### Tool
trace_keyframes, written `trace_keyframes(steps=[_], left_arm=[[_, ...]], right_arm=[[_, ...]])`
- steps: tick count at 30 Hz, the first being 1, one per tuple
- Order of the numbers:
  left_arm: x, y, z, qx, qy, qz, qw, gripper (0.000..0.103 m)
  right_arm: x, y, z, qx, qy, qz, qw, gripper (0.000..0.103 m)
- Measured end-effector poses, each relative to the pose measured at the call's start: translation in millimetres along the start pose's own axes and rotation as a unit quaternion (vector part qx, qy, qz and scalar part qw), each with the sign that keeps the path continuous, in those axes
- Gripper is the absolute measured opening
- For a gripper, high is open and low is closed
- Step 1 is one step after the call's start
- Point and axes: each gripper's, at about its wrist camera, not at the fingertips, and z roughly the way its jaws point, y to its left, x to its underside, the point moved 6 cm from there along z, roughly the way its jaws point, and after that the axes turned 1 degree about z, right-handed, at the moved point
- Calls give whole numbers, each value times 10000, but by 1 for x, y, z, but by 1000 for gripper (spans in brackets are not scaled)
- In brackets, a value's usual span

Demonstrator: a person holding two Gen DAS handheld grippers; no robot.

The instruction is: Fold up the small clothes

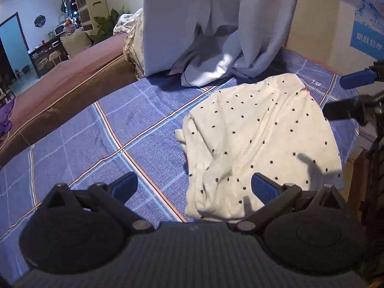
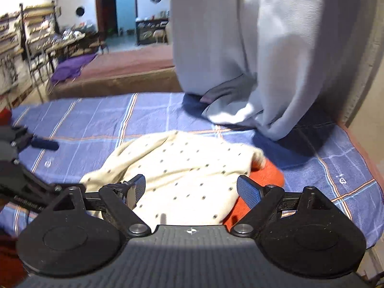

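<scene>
Two grippers hover over the work surface with nothing held. The left gripper [image 1: 194,187] has its jaws spread wide; one blue pad sits over the bare cloth and the other over the near edge of the garment, without pressing on it as far as can be seen. The right gripper [image 2: 191,187] likewise has its jaws spread wide above the garment, and whether its pads touch the fabric I cannot tell. In the left wrist view the right gripper's fingers [image 1: 357,79] show at the right edge, parted, beyond the garment's far side; in the right wrist view one blue finger of the left gripper [image 2: 45,144] reaches in from the left edge. The cream polka-dot garment [image 1: 261,144] lies loosely folded and rumpled on the blue plaid cloth [image 1: 134,129] that covers the table, nearer the right side in the left wrist view. An orange fabric piece [image 2: 261,184] lies beneath the garment, sticking out at its right side in the right wrist view. Behind the garment a pale grey curtain [image 1: 192,24] hangs down, its hem bunched on the plaid cloth. Farther off, to the left, is a bed with a brownish-pink cover [image 1: 72,81], and beyond it cluttered shelves and a doorway [image 2: 117,9].
</scene>
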Motion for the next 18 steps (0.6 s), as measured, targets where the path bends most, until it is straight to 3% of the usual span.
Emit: trace_keyframes(steps=[4, 7, 18], left_arm=[[9, -12, 6, -283, 151, 428, 9986, 103], [16, -17, 8, -226, 263, 521, 9980, 103], [13, -23, -2, -114, -47, 631, 9979, 103]], right_arm=[[25, 12, 10, 190, 537, -313, 9979, 103], [36, 12, 17, 434, 742, -470, 9952, 103], [37, 13, 14, 475, 773, -528, 9945, 103]])
